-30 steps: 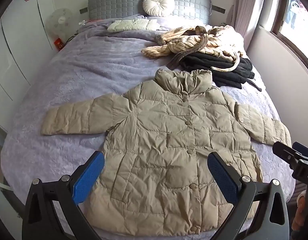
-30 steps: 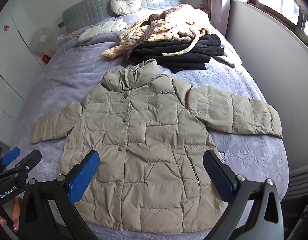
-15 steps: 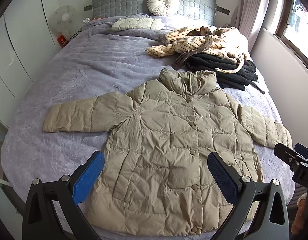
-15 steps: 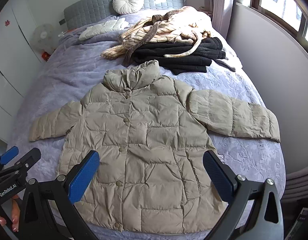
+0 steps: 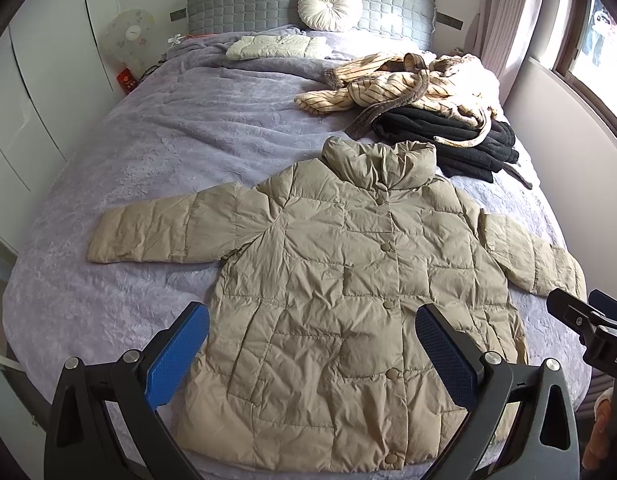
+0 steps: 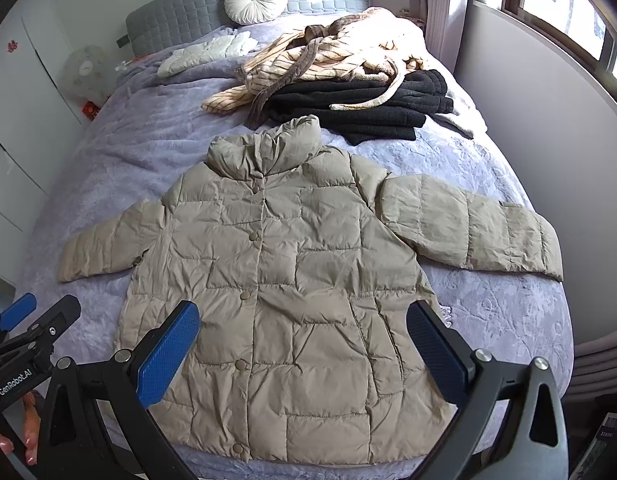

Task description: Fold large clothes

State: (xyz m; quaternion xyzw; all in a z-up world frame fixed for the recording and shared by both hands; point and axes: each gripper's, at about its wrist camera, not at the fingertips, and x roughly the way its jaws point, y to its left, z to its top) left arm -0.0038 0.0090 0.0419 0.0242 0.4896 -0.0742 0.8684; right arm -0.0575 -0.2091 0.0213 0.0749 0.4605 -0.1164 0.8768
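A beige quilted puffer jacket lies flat and buttoned on the purple bedspread, collar toward the headboard, both sleeves spread out; it also shows in the right wrist view. My left gripper is open and empty, held above the jacket's hem. My right gripper is open and empty, also above the hem. Each gripper shows at the edge of the other's view: the right gripper and the left gripper.
A striped cream robe lies on folded black clothes at the bed's far right. A folded white jacket and a round cushion lie by the grey headboard. A wall runs along the right, wardrobes along the left.
Both views have tilted slightly, so the jacket and bed sit a little lower in frame. Both grippers stay open; the jacket has not moved.
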